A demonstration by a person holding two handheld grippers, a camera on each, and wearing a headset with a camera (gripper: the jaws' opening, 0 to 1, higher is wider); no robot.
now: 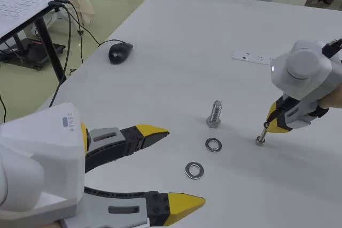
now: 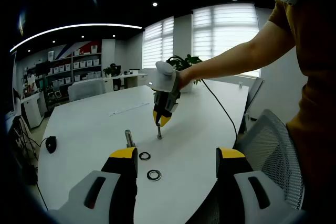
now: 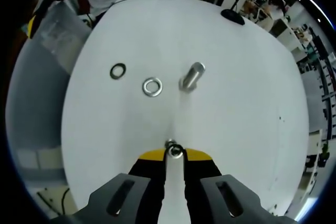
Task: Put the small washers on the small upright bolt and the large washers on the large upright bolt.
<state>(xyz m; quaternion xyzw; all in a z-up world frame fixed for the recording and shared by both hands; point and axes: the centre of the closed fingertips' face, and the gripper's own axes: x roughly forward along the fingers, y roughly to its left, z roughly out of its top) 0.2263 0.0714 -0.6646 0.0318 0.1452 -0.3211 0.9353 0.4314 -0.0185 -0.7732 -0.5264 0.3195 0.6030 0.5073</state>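
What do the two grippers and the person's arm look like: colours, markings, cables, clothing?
The left gripper and the right gripper both have black jaws with yellow tips and white rounded housings. The left one bears grey lettering on its housing. A black cable leaves the right one. The person wears a mustard short sleeve.

White table (image 1: 187, 52); blind-covered windows (image 2: 220, 30); shelving (image 2: 79, 62) along far wall; ceiling strip lights (image 2: 73, 26); mesh chair (image 2: 268, 140).
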